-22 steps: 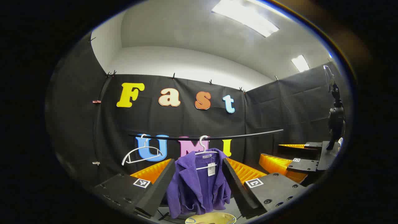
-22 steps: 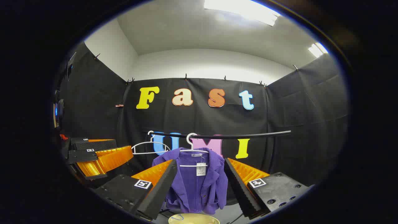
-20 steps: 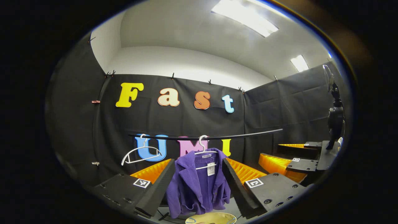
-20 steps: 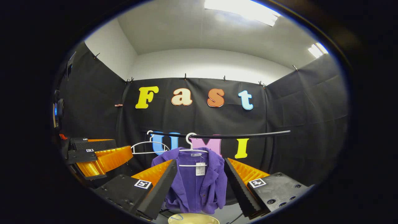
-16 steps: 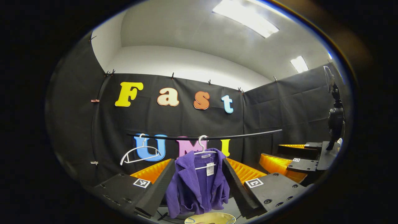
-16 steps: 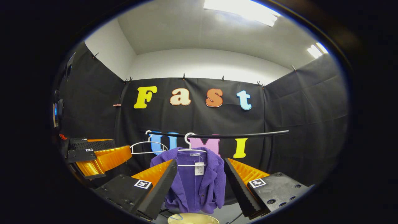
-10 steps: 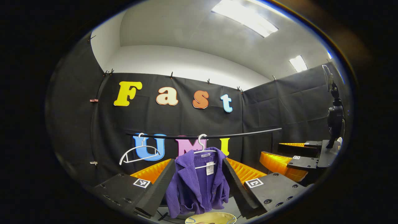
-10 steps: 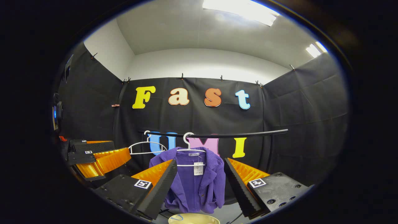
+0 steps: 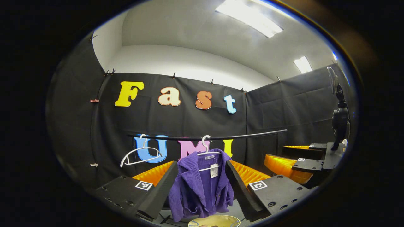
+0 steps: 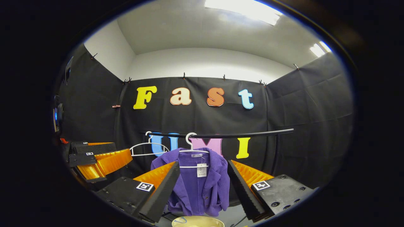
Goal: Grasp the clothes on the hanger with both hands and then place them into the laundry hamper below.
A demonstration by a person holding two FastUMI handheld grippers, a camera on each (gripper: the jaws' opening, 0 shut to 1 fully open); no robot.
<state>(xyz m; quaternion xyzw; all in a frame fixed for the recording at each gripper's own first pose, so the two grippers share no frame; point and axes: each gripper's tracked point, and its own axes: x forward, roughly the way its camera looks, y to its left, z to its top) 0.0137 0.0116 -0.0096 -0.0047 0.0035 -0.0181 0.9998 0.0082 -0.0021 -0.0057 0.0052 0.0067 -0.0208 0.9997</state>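
A purple corduroy jacket (image 9: 200,186) (image 10: 197,186) hangs on a white hanger (image 9: 206,148) (image 10: 191,146) from a black rail (image 9: 246,136) (image 10: 246,135). Below it the pale yellow rim of the laundry hamper (image 9: 214,221) (image 10: 197,221) peeks in. My left gripper (image 9: 201,171) is open, well short of the jacket, which shows between its fingers. My right gripper (image 10: 203,171) is open too, also short of the jacket. In the left gripper view the right gripper (image 9: 290,160) sits off to the right; in the right gripper view the left gripper (image 10: 98,157) sits off to the left.
An empty white hanger (image 9: 139,154) (image 10: 148,148) hangs on the rail left of the jacket. A camera on a black stand (image 9: 339,119) rises at the right edge of the left gripper view. Black cloth walls close the booth on three sides.
Both views have drifted slightly; the jacket and rail sit a little to the left in the right gripper view. Both grippers stay open and nothing has been taken hold of.
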